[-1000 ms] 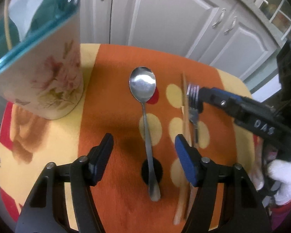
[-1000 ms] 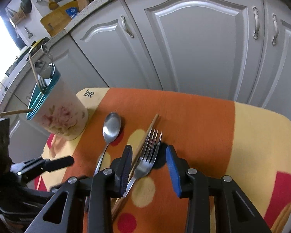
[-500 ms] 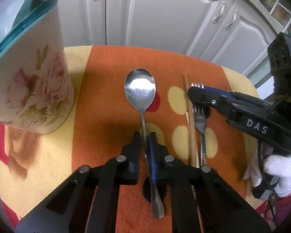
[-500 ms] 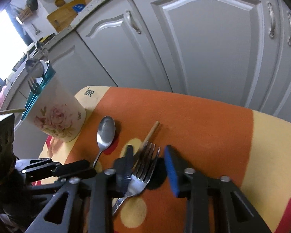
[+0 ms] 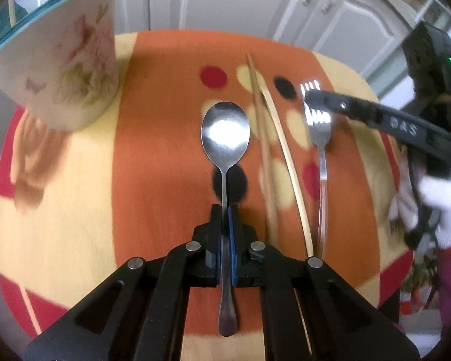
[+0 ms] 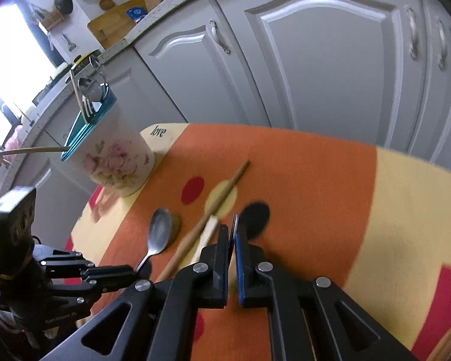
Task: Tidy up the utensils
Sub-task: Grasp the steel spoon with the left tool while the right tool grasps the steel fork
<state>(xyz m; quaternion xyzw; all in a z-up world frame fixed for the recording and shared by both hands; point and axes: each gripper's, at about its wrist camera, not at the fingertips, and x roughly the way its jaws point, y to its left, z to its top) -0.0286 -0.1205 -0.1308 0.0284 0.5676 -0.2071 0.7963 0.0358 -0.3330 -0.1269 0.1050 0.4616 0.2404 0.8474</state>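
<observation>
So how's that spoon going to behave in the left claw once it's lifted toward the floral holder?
The spoon looks like rigid polished metal, so it probably won't flex. The left claw pinches the thin handle partway along, with the heavier bowl out front, so it may pivot downward. The smooth steel could slip between the pads when tilted over the floral holder.

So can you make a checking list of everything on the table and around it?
Surface: tablecloth, orange and yellow with spots.
Job's things: spoon, chopsticks, fork, floral holder with utensils inside.
Clutter: nothing seen.
Grippers: left gripper jaws shut on the spoon handle; right gripper jaws shut on the fork.
Cables: nothing seen.
Surroundings: grey cabinets, counter with cutting board.
</observation>
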